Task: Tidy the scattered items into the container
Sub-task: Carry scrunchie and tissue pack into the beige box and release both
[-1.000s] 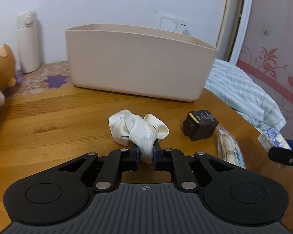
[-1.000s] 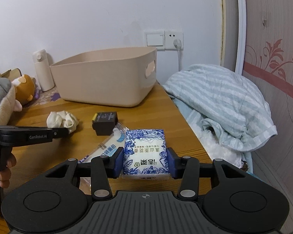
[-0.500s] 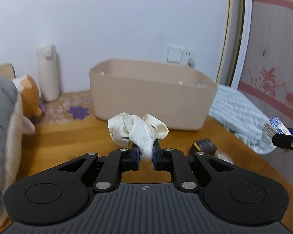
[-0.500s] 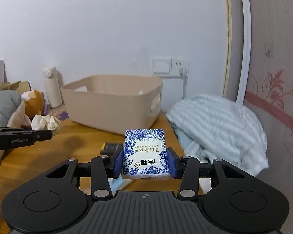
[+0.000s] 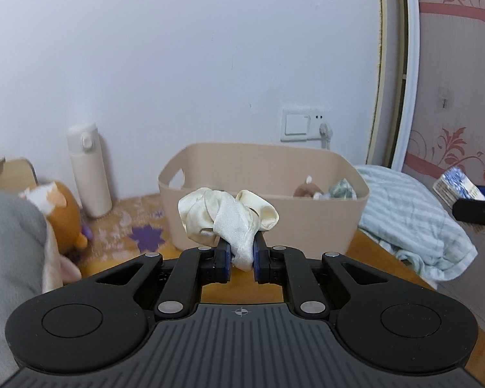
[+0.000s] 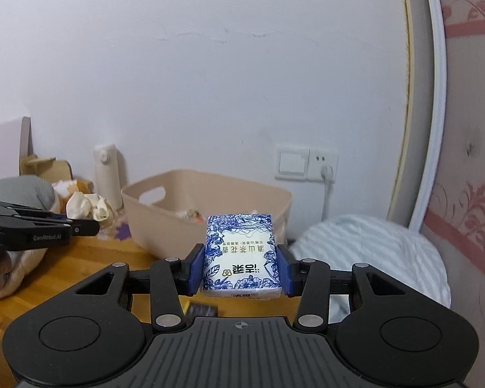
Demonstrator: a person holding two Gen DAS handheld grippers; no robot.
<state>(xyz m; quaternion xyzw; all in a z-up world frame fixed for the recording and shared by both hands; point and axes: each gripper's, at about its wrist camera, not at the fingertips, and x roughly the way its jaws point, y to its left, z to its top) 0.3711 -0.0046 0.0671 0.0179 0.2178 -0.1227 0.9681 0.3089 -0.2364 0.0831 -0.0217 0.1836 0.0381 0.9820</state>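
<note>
both loads hang short of the bin, which lies ahead and below: left jaws pinch the cloth, right jaws clamp the tissue pack, its length pointing binward.

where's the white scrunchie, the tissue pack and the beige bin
white scrunchie (image 5: 224,215): left wrist view, on its bunched fabric above the tongs
tissue pack (image 6: 241,252): right wrist view, on its printed top face
beige bin (image 5: 307,226): left wrist view, on its near outer wall
</note>
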